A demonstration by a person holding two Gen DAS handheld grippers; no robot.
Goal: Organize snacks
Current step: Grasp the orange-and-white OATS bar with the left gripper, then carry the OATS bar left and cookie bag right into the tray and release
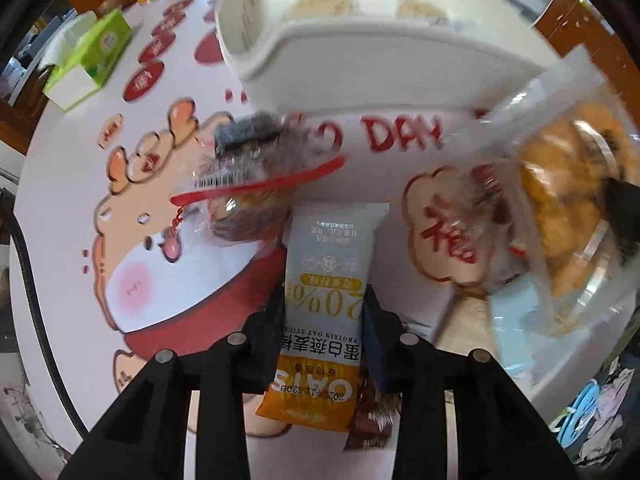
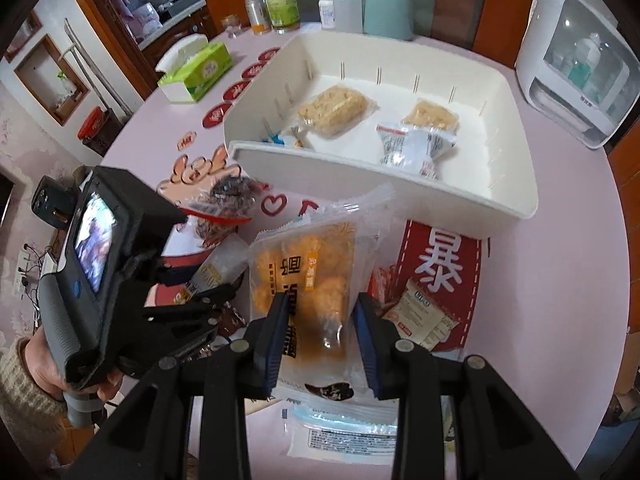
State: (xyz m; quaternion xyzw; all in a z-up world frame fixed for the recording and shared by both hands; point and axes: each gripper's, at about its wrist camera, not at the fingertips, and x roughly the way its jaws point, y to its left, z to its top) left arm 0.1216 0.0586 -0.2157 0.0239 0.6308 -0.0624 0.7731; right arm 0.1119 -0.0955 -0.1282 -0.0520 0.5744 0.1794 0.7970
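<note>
My left gripper (image 1: 325, 304) is shut on a grey and orange oat bar packet (image 1: 326, 300) low over the table. My right gripper (image 2: 322, 312) is shut on a clear bag of yellow puffs (image 2: 304, 280), lifted off the table; the bag also shows at the right of the left wrist view (image 1: 560, 208). The white bin (image 2: 400, 184) stands behind and holds several snack packets (image 2: 332, 110). A clear packet with a red strip (image 1: 248, 184) lies just ahead of the oat bar. The left gripper's body (image 2: 112, 280) shows at the left of the right wrist view.
A green tissue box (image 2: 200, 70) sits left of the bin. Bottles and jars (image 2: 284, 4) stand at the table's back edge, and a white appliance (image 2: 576, 68) at the right. More packets (image 2: 424, 316) lie on the pink tablecloth near my right gripper.
</note>
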